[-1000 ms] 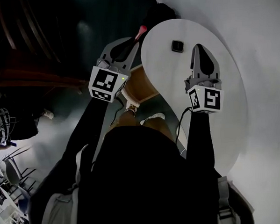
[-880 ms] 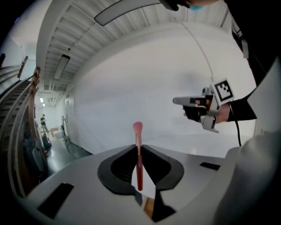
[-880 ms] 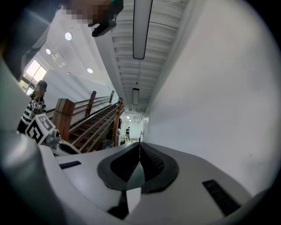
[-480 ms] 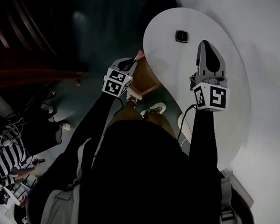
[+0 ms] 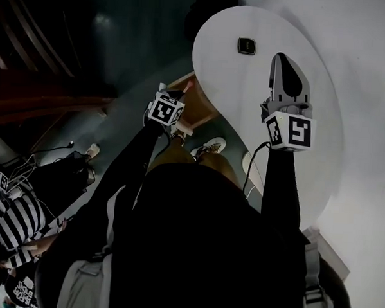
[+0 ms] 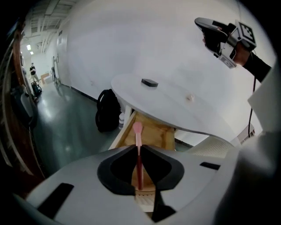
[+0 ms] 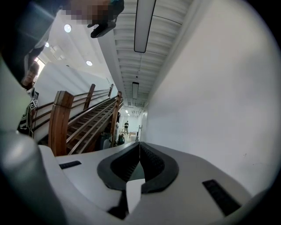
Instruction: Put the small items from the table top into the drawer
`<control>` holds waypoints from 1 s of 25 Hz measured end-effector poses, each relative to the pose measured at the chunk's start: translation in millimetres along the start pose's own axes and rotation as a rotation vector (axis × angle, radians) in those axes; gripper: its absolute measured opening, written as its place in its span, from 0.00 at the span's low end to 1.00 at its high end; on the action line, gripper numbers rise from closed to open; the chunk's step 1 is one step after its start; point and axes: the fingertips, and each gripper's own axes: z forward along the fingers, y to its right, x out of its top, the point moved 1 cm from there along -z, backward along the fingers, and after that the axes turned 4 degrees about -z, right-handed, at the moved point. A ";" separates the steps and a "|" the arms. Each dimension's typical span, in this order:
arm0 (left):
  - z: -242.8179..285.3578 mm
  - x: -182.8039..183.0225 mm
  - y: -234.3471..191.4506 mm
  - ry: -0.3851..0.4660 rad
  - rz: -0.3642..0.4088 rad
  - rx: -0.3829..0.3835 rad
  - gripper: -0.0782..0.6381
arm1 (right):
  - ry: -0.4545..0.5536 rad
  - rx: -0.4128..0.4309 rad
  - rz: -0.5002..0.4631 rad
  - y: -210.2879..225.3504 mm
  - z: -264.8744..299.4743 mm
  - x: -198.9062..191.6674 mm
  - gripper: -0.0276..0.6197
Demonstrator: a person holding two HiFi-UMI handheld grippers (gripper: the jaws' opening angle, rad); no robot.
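Left gripper [image 6: 138, 148] is clenched on a pink-tipped stick [image 6: 138, 130], angled down over the open wooden drawer [image 6: 159, 134] beneath the white counter [image 6: 184, 115]. Right gripper [image 7: 139, 147] is closed, nothing between its jaws, above the counter. One small dark item [image 6: 149, 82] lies on the counter top.

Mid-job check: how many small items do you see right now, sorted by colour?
Pink: 1, stick clamped in the left gripper
Black: 1, flat item on the table top
Pale: 1, tiny lump on the table top
Total: 3
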 end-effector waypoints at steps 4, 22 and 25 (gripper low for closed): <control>10.8 -10.6 1.7 -0.053 -0.036 0.001 0.18 | -0.002 -0.004 0.001 2.0 -1.5 -2.2 0.09; -11.2 15.6 -0.4 0.044 -0.003 0.037 0.31 | 0.021 -0.035 0.005 14.5 -11.0 4.8 0.09; -44.0 63.1 3.4 0.199 0.030 0.059 0.31 | 0.035 -0.059 0.005 23.7 -16.3 7.7 0.09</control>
